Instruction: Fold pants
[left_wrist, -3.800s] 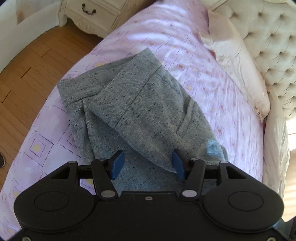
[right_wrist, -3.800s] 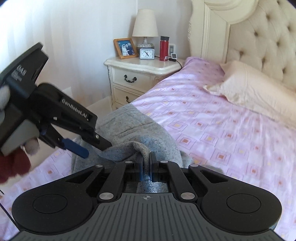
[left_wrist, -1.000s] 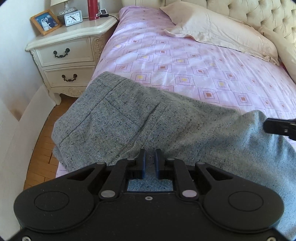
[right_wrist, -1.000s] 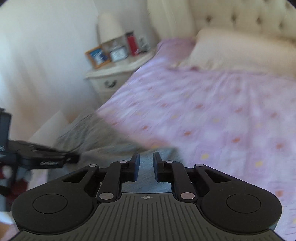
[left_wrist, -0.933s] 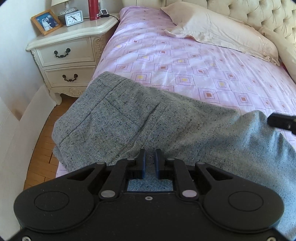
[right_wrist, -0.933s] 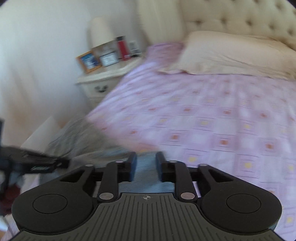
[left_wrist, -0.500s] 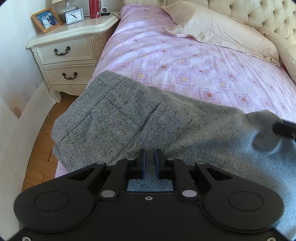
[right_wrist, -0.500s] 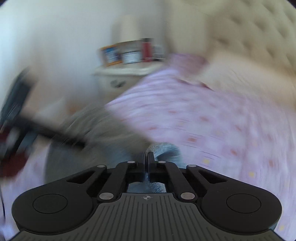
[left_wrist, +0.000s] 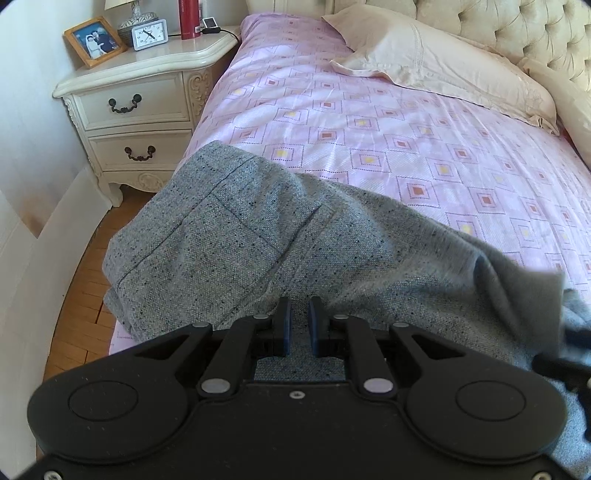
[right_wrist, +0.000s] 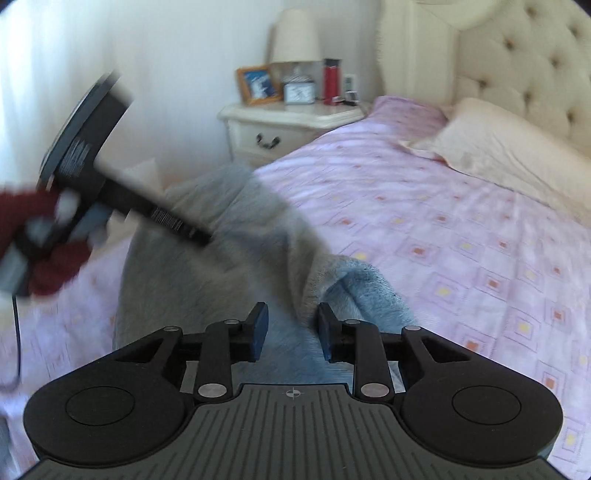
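Nightstand (left_wrist: 140, 107) at far left, beside the bed (left_wrist: 369, 122).

Grey pants (left_wrist: 240, 251) lie bunched across the near edge of the bed, one end hanging toward the nightstand side, the other running off to the right.

Left hand-held gripper (left_wrist: 297, 325): fingers drawn narrow, pinching a fold of pants cloth.

Right hand-held gripper (right_wrist: 290, 328): fingers spread apart, cloth lying between them but not clamped.

Progress, as a judgement: early to middle. The cloth is doubled and rumpled, with no flat, squared fold yet; smoothing and at least one more fold remain.

Left view shows seams and the pinched fold sharply. Right view, blurred, alone shows the left tool's body and a red-gloved hand (right_wrist: 44, 240) holding it.
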